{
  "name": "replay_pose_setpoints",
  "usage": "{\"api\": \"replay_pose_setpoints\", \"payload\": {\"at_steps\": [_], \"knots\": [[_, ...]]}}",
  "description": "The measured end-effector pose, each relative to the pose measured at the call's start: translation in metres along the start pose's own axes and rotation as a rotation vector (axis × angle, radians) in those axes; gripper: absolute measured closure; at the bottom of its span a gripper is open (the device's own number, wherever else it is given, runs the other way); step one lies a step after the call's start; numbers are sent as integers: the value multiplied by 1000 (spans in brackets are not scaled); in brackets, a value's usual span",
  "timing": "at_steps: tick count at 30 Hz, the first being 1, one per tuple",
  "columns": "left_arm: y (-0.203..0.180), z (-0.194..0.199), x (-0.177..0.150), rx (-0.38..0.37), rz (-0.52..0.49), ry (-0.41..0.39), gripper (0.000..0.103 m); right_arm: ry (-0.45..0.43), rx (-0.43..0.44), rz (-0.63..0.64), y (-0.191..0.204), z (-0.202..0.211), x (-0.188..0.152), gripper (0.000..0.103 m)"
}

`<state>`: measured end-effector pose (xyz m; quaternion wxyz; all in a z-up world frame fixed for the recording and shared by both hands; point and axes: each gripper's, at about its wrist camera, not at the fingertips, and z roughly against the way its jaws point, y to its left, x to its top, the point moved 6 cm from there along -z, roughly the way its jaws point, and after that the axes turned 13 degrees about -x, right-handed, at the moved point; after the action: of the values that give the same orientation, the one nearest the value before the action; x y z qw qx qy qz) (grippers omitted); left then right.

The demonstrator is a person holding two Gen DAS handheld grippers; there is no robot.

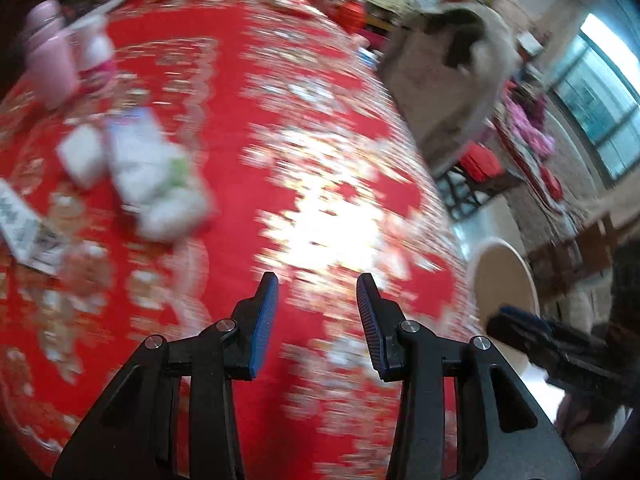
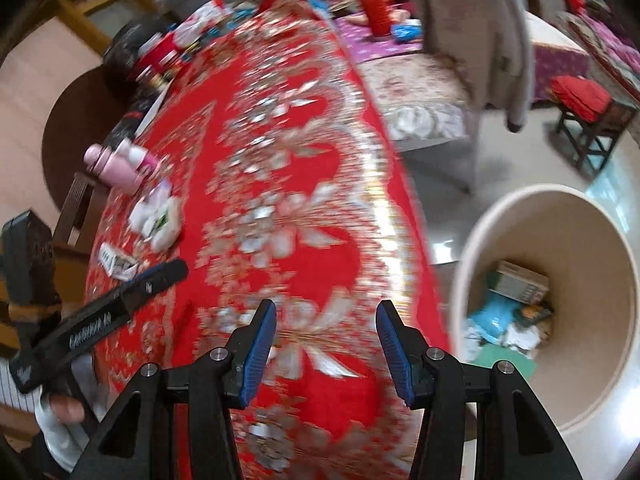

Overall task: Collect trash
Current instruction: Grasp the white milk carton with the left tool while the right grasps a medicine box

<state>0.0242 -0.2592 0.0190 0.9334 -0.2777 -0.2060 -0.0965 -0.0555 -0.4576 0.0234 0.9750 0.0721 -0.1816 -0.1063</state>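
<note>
Crumpled white wrappers (image 1: 160, 176) (image 2: 158, 216) lie on the red patterned tablecloth (image 1: 224, 240) (image 2: 280, 160), with a small printed carton (image 1: 24, 228) (image 2: 116, 262) close by. My left gripper (image 1: 318, 284) hangs over the cloth to the right of them, open, with nothing between its blue pads. It shows from the side in the right wrist view (image 2: 172, 272). My right gripper (image 2: 326, 312) is open and empty above the table's near edge, and its dark tip shows low at the right of the left wrist view (image 1: 508, 320). A beige bin (image 2: 580, 232) (image 1: 500, 276) stands on the floor beside the table with several scraps inside.
Beyond the wrappers stand a pink bottle (image 1: 48, 52) (image 2: 116, 166) and a smaller white and pink one (image 1: 96, 52). Clutter fills the table's far end (image 2: 168, 52). A person in a light coat (image 1: 448, 72) stands past the table. A stool with a red cushion (image 2: 580, 100) is on the floor.
</note>
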Motion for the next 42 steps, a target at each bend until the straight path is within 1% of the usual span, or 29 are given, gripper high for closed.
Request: {"api": "replay_pose_setpoints", "payload": {"at_steps": [4, 7, 10, 13, 15, 19, 24, 26, 29, 34, 36, 37, 40, 42], "knots": [[53, 18, 21, 56, 64, -43, 65, 16, 19, 56, 39, -10, 1, 53], [87, 30, 30, 87, 107, -64, 65, 26, 28, 90, 63, -16, 1, 53], [118, 38, 33, 123, 160, -53, 65, 33, 36, 114, 83, -22, 3, 53], [140, 51, 24, 154, 195, -38, 65, 43, 53, 133, 104, -30, 6, 53], [151, 61, 18, 174, 196, -27, 65, 48, 65, 144, 117, -35, 9, 53], [170, 85, 2, 189, 211, -12, 65, 61, 97, 179, 148, -46, 14, 53], [195, 117, -13, 220, 238, -26, 65, 67, 132, 236, 187, -59, 19, 52], [204, 128, -17, 224, 257, -38, 65, 65, 137, 255, 200, -63, 25, 52], [211, 144, -20, 210, 282, -64, 65, 44, 139, 281, 220, -69, 40, 45], [213, 163, -16, 173, 308, -108, 64, 15, 104, 351, 251, -80, 71, 43], [214, 167, -11, 165, 310, -131, 51, 11, 77, 385, 259, -88, 82, 41], [217, 168, -6, 157, 319, -148, 49, 12, 64, 404, 263, -92, 86, 40], [227, 165, 4, 145, 356, -171, 47, 19, 19, 467, 278, -105, 96, 40], [234, 158, 10, 146, 370, -171, 47, 20, -1, 499, 285, -113, 100, 40]]}}
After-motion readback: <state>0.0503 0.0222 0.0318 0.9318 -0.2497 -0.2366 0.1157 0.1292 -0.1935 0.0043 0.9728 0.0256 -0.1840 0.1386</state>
